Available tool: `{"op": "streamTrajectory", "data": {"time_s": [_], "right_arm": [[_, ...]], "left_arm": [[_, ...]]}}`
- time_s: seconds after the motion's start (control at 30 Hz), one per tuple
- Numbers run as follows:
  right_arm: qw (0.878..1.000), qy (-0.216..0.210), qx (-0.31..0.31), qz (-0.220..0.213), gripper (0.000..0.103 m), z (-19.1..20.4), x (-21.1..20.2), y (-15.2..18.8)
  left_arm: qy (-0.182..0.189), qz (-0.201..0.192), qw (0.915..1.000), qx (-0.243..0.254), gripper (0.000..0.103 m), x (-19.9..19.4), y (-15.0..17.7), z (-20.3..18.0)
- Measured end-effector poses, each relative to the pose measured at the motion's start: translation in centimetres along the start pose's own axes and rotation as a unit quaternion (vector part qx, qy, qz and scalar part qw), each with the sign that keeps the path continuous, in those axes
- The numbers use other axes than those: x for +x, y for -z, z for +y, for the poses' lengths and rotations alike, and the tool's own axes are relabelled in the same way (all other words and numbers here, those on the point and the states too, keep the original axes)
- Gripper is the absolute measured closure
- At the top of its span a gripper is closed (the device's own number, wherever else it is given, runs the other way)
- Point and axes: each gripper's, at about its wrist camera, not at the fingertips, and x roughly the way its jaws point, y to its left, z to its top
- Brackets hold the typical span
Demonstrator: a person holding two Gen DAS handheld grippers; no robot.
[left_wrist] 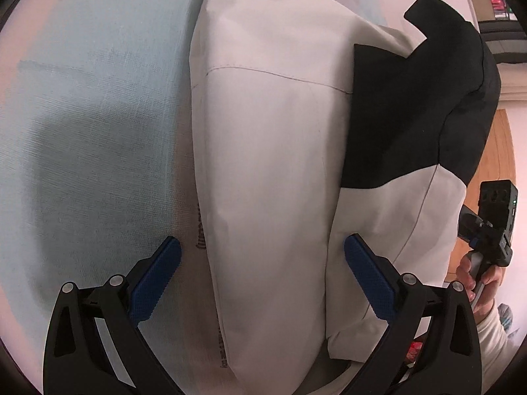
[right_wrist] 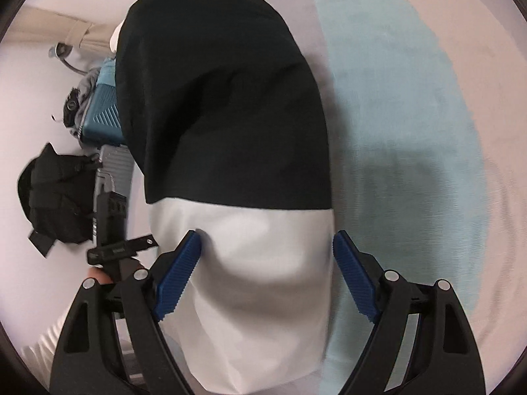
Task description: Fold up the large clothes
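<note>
Pale blue cloth covers the surface [left_wrist: 98, 131], room beyond mostly blurred. White-and-black garment [left_wrist: 270, 164] lies folded lengthwise, running 12 to 6 o'clock. Left gripper [left_wrist: 262, 256] fingers spread wide, straddling the white fold, likely to pinch its edge. Right gripper [right_wrist: 267, 250] fingers also spread, pinching nothing, over the garment's white end, black panel at 12 o'clock.

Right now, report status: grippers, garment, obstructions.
Left gripper and right gripper open, nothing gripped. Garment folded on the blue cloth, white and black. Nothing in the way.
</note>
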Motion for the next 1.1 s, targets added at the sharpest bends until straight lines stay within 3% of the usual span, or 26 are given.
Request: {"op": "streamTrajectory", "data": {"time_s": [0.2,0.6,0.77,0.97,1.0,1.1], "right_arm": [[1.000,-0.013,0.025,0.009,0.014,-0.5,1.7,-0.3],[0.998,-0.022,0.053,0.039,0.012,-1.5,4.2,-0.7],[0.998,-0.019,0.047,0.040,0.021,-1.0,4.3,-0.5],[0.998,-0.026,0.044,0.042,0.039,-1.1,3.7,-0.1],[0.998,-0.026,0.042,0.042,0.041,-1.2,3.6,-0.1],[0.998,-0.025,0.039,0.042,0.047,-1.0,3.4,-0.1]], "left_arm": [[0.004,0.006,1.0000,-0.005,0.006,0.6,-0.3,0.1],[0.036,0.033,0.9986,-0.018,0.006,2.1,-1.3,0.1],[0.052,0.038,0.9977,-0.021,0.006,2.5,-1.5,0.2],[0.071,0.036,0.9963,-0.033,0.006,3.0,-1.4,0.8],[0.075,0.037,0.9959,-0.033,0.009,2.9,-1.4,0.9],[0.109,0.045,0.9922,-0.038,0.032,1.7,-2.2,2.8]]}}
